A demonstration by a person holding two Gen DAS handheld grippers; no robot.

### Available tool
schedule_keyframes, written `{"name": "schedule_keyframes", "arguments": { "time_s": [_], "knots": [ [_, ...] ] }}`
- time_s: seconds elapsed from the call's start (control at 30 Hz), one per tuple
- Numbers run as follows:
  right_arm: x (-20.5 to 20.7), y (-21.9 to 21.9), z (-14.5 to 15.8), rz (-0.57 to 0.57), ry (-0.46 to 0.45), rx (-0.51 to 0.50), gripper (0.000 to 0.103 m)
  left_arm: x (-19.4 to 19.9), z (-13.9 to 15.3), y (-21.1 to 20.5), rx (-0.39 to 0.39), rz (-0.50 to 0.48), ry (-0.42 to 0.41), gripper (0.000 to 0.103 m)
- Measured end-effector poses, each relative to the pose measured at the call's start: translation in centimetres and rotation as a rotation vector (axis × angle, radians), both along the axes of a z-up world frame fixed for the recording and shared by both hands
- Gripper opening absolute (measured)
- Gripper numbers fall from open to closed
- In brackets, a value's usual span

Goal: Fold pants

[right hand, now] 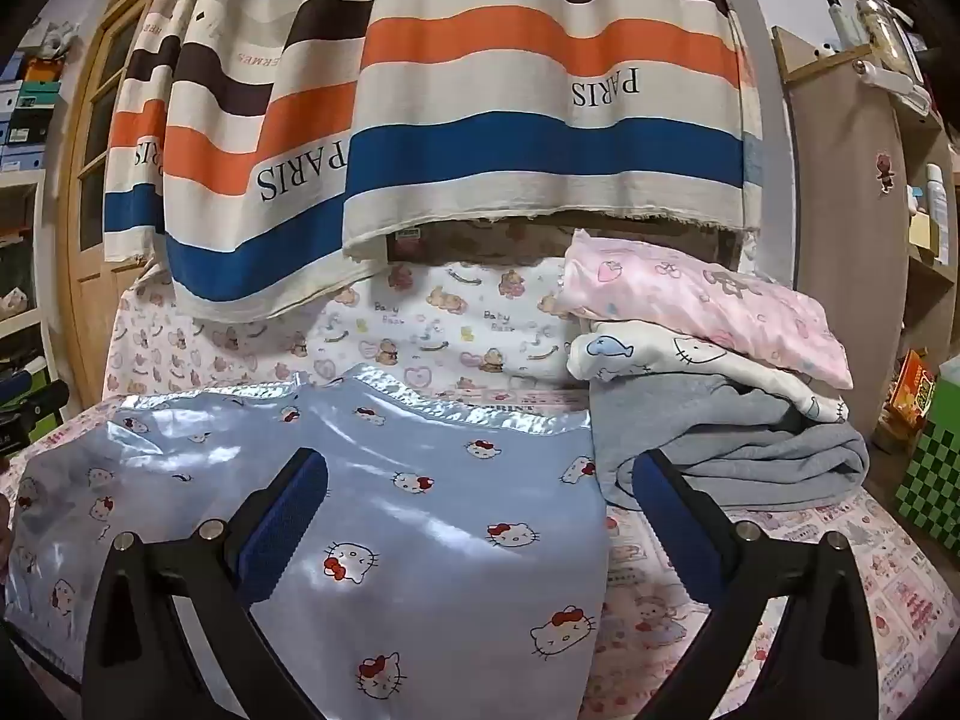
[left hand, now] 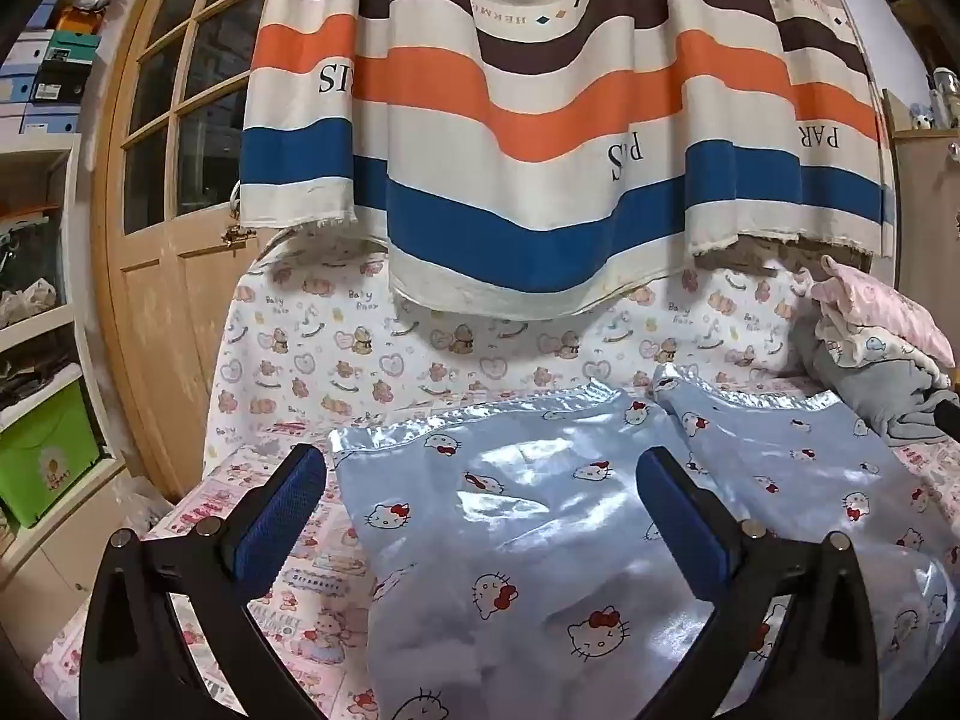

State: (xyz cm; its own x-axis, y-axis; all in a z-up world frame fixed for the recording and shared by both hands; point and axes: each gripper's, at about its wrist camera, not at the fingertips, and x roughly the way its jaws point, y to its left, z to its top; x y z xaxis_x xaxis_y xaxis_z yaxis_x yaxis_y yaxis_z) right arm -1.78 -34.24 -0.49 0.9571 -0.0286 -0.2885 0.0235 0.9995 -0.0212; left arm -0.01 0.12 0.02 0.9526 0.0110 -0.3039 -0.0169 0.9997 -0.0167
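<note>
Jaws of both grippers stand spread wide, nothing between the pads. L gripper (left hand: 480, 474): 2 blue-padded fingers (left hand: 282, 510) on black arms, hovering over the pants (left hand: 510, 540) w/o visible contact. R gripper (right hand: 480, 474): same build, same wide spread; its left finger sits over the pants (right hand: 390, 510), its right finger in front of the grey folded garment (right hand: 750, 450) — touching or not, cannot tell.

Pants: pale blue satin w/ cartoon-cat print, laid out flat on the bed sheet (left hand: 288, 588), which is pink-and-white w/ cartoon print. In the L wrist view the 2 legs run away from the camera w/ a crease between them; far hems carry a shiny ruffled trim. In the R wrist view the pants' right edge lies just beside the clothes pile, near the sheet (right hand: 750, 570).

Clothes pile, right side of the bed, 3 layers: grey garment at the bottom, white cat-and-fish print piece (right hand: 660, 354) in the middle, pink print piece (right hand: 708, 306) on top, tilted.

Backdrop: white "Baby Bear" print cloth (left hand: 360, 348) behind the bed; above it hangs a striped curtain (left hand: 540, 120) — brown, orange, blue and cream bands, upside-down "PARIS" lettering. Wooden glazed door (left hand: 174, 120) at left; shelves w/ boxes and a green bin (left hand: 42, 456) at far left. Wooden shelf unit (right hand: 852, 210) at right in the R wrist view.
</note>
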Motion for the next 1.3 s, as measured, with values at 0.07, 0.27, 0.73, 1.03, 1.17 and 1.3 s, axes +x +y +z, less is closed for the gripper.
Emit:
{"name": "schedule_keyframes", "arguments": {
  "time_s": [0.07,0.27,0.73,1.03,1.17,1.3],
  "knots": [
    [-0.2,-0.2,0.0,-0.004,-0.019,0.046,0.102,0.0,0.0,-0.2,0.04,-0.009,0.0,0.103],
    [0.0,-0.2,0.1,-0.012,0.007,0.018,0.102,-0.1,0.0,-0.1,0.02,-0.006,-0.013,0.103],
    [0.4,-0.2,-0.2,-0.002,0.021,0.007,0.102,-0.1,-0.1,0.3,0.013,0.019,-0.013,0.103],
    [-0.1,-0.7,-0.1,-0.045,0.006,0.015,0.102,-0.1,-0.1,0.1,0.017,0.011,-0.012,0.103],
    [0.0,-0.8,-0.1,-0.051,0.006,0.018,0.102,0.0,-0.1,0.0,0.02,0.005,-0.007,0.103],
    [0.1,-0.7,-0.2,-0.052,0.009,0.016,0.102,-0.1,-0.1,0.0,0.017,0.005,-0.008,0.103]
  ]
}}
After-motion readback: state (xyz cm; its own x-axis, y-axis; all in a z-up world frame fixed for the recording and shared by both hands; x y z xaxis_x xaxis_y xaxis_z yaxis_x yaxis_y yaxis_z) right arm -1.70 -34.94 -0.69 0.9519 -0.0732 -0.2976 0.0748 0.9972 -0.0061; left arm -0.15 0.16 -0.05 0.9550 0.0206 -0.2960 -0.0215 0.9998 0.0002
